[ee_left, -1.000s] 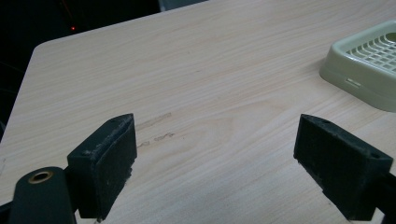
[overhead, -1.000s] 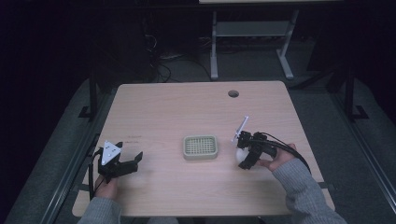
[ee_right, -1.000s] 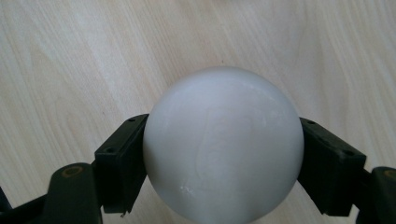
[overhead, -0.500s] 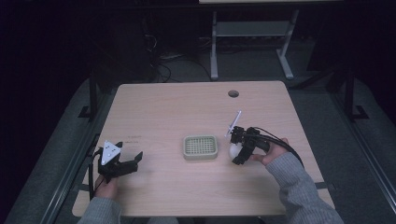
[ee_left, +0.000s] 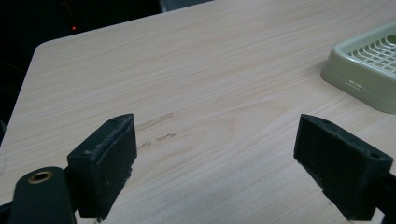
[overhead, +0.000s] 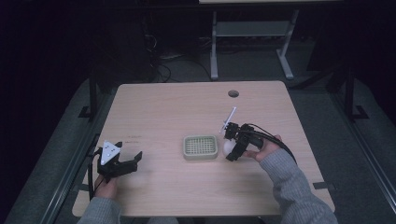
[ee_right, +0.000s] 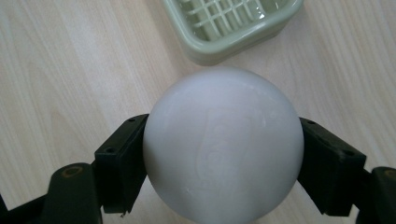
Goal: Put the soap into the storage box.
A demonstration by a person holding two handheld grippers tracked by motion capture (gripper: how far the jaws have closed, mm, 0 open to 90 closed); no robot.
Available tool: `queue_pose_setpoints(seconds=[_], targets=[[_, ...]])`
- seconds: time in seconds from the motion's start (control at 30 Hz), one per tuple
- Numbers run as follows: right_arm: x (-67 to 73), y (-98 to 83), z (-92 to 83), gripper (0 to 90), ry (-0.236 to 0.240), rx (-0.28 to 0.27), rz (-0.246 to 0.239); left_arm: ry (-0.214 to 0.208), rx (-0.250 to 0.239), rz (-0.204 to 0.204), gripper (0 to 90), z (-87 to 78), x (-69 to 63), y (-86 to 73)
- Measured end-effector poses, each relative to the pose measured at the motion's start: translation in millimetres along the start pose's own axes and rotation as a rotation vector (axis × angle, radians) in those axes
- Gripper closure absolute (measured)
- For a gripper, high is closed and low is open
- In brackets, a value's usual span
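High view first: one wooden table [overhead: 187,112] was seen, with one pale green basket [overhead: 201,146] near its middle. One white ball [overhead: 228,147] was held in the right gripper [overhead: 232,148], just to the right of the basket and apart from it. The left gripper [overhead: 130,161] was kept near the table's left front corner, well apart from the basket, its jaws spread and nothing between them. Two grippers, two hands, one ball and one basket were counted.

Left gripper view: both black jaws were seen wide apart over bare table [ee_left: 196,93], and one corner of the basket [ee_left: 369,65] was caught at the right edge.

Right gripper view: the ball [ee_right: 223,144] was clamped between the two jaws at about its widest part, with the basket [ee_right: 233,28] just beyond it and not touched. A faint raised mark was visible on the ball, but it could not be read.

As a judgement, the smooth round ball could be squeezed out of the flat jaws if the grip were shifted off its middle. If it were let go beside the basket, or dropped against its rim, it could be sent rolling across the table, since no edge was seen to stop it.
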State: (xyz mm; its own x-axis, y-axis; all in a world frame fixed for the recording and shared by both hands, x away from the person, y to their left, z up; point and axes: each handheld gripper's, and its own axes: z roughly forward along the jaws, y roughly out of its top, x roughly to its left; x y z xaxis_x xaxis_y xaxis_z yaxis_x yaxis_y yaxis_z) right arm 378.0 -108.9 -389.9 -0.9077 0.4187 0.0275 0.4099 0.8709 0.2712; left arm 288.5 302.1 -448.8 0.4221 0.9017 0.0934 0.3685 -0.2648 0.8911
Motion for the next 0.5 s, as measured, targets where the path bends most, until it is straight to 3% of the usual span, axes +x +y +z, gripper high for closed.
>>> queue_pose_setpoints(seconds=[0.5], targets=[[2.0,25.3,-1.1,23.7,-0.009,0.018,-0.041,-0.001,0.000,-0.002,12.8,0.0,0.1,0.1]])
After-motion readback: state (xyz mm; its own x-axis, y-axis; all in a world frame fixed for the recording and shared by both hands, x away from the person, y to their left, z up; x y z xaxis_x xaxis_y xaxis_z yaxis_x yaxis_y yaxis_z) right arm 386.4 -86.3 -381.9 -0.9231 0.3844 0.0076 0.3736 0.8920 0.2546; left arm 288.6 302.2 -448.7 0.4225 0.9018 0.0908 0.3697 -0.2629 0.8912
